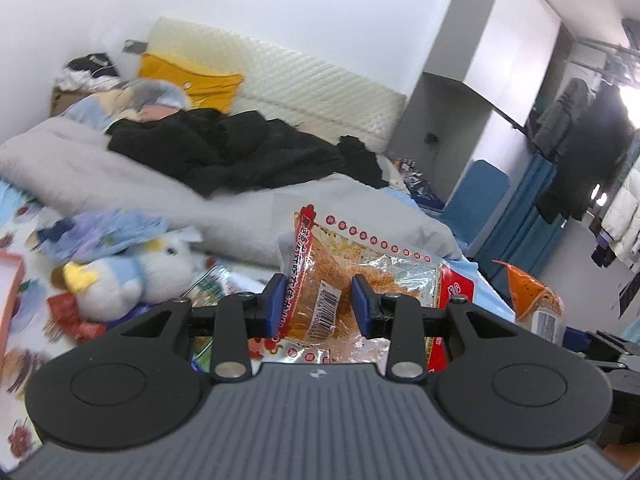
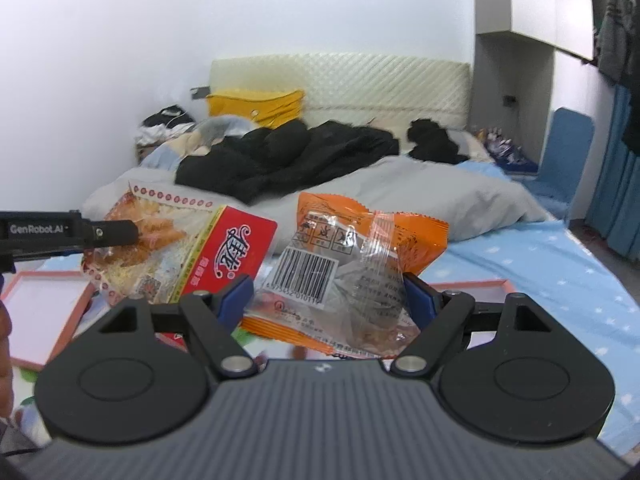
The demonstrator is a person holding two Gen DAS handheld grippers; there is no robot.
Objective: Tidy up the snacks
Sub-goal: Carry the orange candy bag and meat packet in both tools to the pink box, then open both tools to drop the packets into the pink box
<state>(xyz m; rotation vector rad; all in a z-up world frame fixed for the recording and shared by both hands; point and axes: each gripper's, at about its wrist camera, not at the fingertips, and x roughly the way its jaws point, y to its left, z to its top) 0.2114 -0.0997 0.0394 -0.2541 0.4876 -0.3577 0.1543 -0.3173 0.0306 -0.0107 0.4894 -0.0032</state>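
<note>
Across the bed (image 2: 540, 264), a grey quilt (image 2: 420, 196) is heaped over the far half with black clothing (image 2: 288, 156) thrown on top, and a padded headboard (image 2: 360, 80) stands against the wall behind. Two shallow orange-rimmed trays are seen on the patterned sheet at the near edge: one toward the left corner (image 2: 44, 312), the other partly hidden behind the right gripper (image 2: 330, 300). A stuffed toy (image 1: 128, 276) lies on the sheet near the left edge, with more wrappers blurred around it.

Both snack packets are held off the sheet. The red and clear packet (image 1: 360, 280) is clamped by its crinkled middle in the left gripper (image 1: 320, 304), whose blue pads (image 1: 276, 304) press in from both sides. The orange packet (image 2: 360, 248) is gripped in the right gripper, the jaws standing wide around its puffed body and touching it on both sides.

The step in hand appears to be the carrying stage, with one packet per gripper. The next move probably calls for each packet to be brought over a tray and released flat inside the rim; which packet belongs in which tray cannot be told.
</note>
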